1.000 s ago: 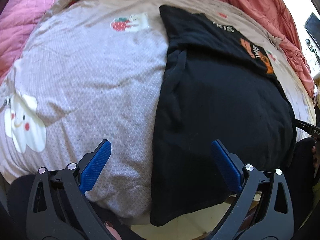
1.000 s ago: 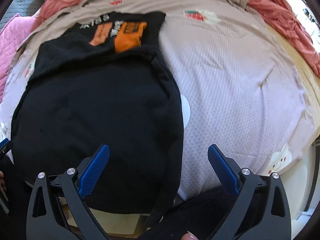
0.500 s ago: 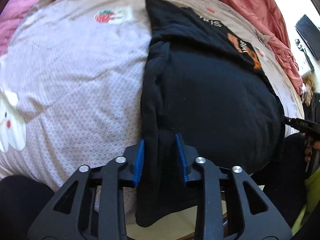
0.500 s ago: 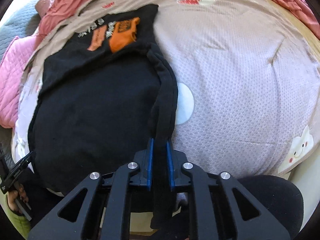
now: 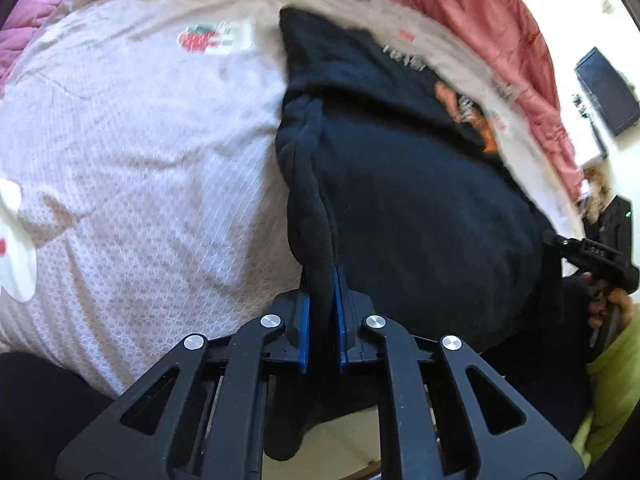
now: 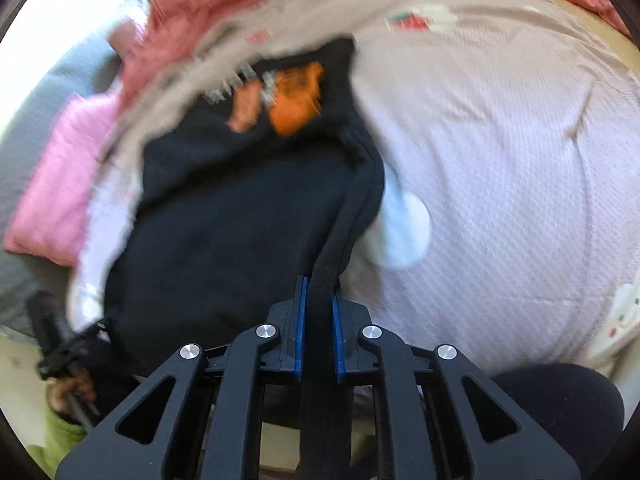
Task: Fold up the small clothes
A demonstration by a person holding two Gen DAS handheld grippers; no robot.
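Note:
A black shirt with an orange print lies on the bed, its lower part folded up over itself. My left gripper is closing on the shirt's near left edge, and the bunched cloth is pinched between its blue pads. My right gripper is closing on the near right edge of the shirt, with a strip of black cloth pressed between its pads. Each gripper also shows at the other view's edge: the right gripper and the left gripper.
A pale patterned bedsheet with strawberry and cloud prints covers the bed. A red quilt is bunched along the far side, and a pink quilt lies to the left. The person's dark legs are at the bed's near edge.
Both grippers went from wide open above the shirt's near corners to clamped on its side edges. The gripped edges now rise in taut ridges, and both views have tilted.

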